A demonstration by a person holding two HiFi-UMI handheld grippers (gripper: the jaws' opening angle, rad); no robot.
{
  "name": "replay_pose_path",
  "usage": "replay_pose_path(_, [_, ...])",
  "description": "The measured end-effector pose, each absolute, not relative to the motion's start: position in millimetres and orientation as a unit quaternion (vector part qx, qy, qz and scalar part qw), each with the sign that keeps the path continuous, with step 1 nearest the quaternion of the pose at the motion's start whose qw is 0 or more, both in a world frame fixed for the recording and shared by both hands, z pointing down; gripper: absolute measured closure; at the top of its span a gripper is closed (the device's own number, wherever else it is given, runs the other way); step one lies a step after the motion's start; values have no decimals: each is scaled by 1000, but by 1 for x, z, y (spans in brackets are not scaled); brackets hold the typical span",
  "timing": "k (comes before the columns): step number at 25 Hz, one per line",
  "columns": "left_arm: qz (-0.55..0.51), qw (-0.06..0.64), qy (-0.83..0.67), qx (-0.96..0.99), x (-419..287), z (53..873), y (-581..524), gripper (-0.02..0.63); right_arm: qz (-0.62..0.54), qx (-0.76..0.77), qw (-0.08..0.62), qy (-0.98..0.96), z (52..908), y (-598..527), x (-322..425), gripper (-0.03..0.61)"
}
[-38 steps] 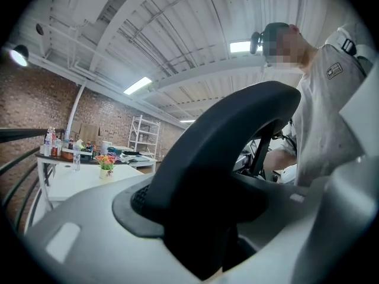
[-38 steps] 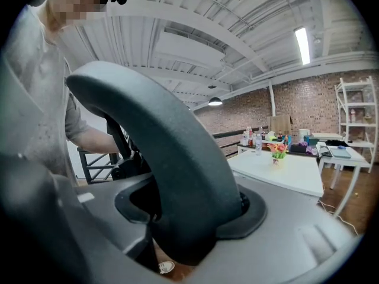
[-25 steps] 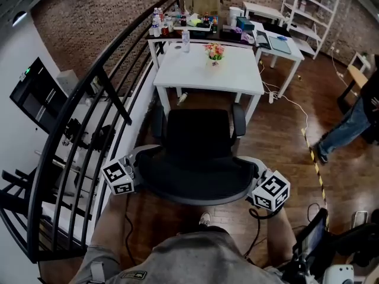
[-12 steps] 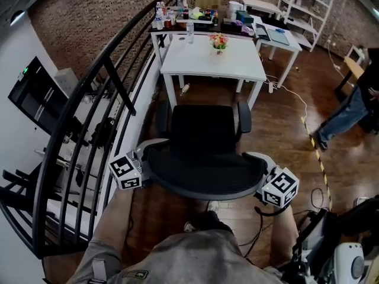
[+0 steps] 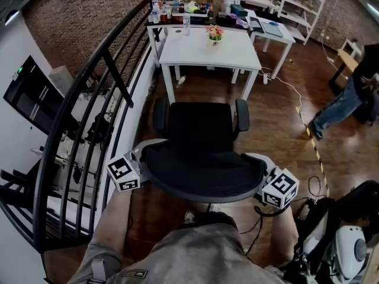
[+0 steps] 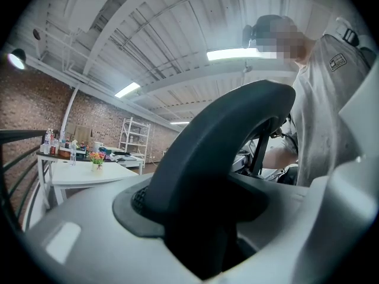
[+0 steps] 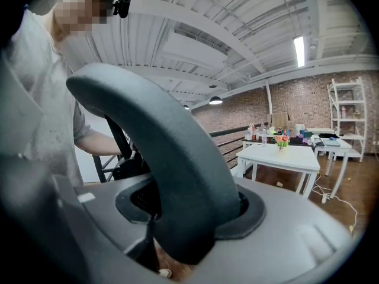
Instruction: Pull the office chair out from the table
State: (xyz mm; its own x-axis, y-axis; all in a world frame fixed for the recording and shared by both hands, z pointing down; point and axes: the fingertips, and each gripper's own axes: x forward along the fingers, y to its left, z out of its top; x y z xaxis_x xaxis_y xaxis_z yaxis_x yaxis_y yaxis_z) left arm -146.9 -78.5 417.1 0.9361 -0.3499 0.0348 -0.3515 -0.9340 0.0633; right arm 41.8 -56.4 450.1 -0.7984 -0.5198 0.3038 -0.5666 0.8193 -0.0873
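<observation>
Brick walls (image 5: 77, 16) enclose a dark wood floor (image 5: 278, 135), black railing (image 5: 103, 61), white shelves (image 5: 302, 5).

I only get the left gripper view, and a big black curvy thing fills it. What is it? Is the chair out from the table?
Observer: It's the backrest of the office chair. The head view shows the seat clear of the white table, with bare floor between them.
Operator: Do the other tongs hold it too?
Observer: Yes, the right gripper view shows the right tongs clamped on the backrest's other end.
Operator: Is anyone in the way?
Observer: No. One person is at the head view's right edge, well apart from the chair.
</observation>
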Motion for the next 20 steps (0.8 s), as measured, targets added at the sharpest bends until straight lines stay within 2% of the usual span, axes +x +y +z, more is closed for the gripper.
replay_pose_path(20, [12,63,-194,979,-147,422,-19,337,80,257,134,-954,450,2,41,341])
